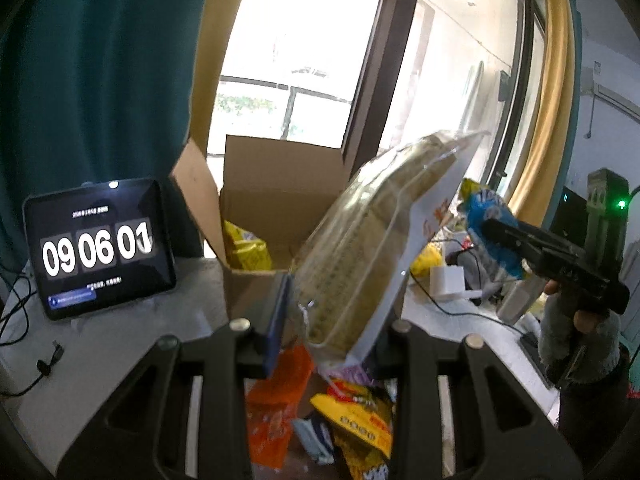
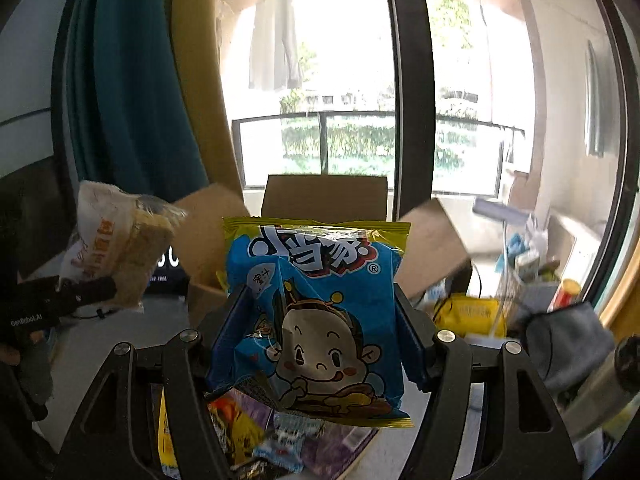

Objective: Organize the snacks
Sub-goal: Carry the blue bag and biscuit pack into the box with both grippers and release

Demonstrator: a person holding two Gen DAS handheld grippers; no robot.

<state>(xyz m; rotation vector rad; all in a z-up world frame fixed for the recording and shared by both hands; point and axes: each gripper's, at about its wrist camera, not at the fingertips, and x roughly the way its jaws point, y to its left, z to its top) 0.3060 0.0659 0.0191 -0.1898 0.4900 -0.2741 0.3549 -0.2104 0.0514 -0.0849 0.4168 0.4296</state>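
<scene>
My left gripper [image 1: 332, 312] is shut on a clear pack of tan biscuits [image 1: 372, 240] and holds it up, tilted, in front of an open cardboard box [image 1: 276, 196]. A yellow snack bag [image 1: 246, 248] lies inside the box. My right gripper [image 2: 320, 320] is shut on a blue snack bag with a cartoon face [image 2: 316, 312], raised before the same box [image 2: 324, 198]. The right gripper with the blue bag shows at right in the left wrist view [image 1: 492, 228]. The biscuit pack shows at left in the right wrist view [image 2: 120, 252]. Several loose snack packs [image 1: 352, 412] lie on the table below.
A tablet showing a clock [image 1: 100, 248] stands left of the box, with cables [image 1: 24, 340] beside it. A white charger [image 1: 446, 280] and clutter sit at right. More snacks [image 2: 468, 312] lie right of the box. Curtains and a window are behind.
</scene>
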